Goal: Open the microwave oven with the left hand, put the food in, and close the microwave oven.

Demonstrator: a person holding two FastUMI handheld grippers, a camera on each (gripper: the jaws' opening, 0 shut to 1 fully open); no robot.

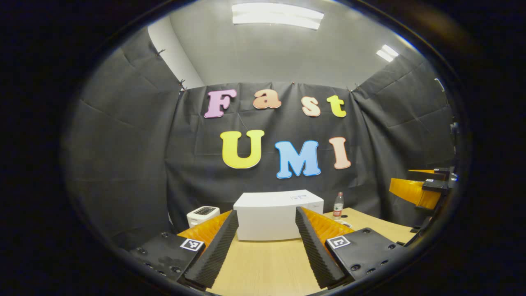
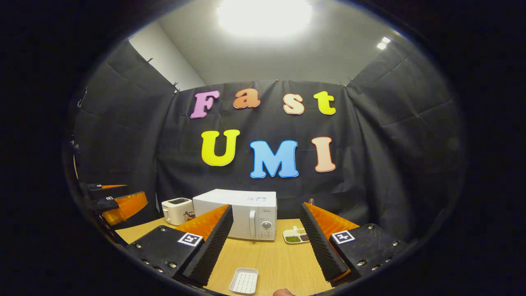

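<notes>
Left hand-held gripper (image 1: 266, 246) with fingers wide apart, closed microwave (image 1: 277, 214) straight ahead of it on the surface (image 1: 263, 267), right hand-held gripper (image 2: 267, 242) also spread, food dish (image 2: 296, 236) ahead between its fingers, white tray (image 2: 244, 281) just below.

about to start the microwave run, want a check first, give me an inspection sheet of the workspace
surface: light wooden table, bare at its middle.
job's things: white box-shaped microwave oven, door shut; small white divided dish of green and brown food beside it on the control-panel side.
clutter: white toaster; clear plastic bottle with red label; white ridged rectangular tray near the front edge.
grippers: left gripper open, holding nothing; right gripper open, holding nothing; both short of the oven.
cables: nothing seen.
surroundings: black cloth booth wall; ceiling lights on.
</notes>
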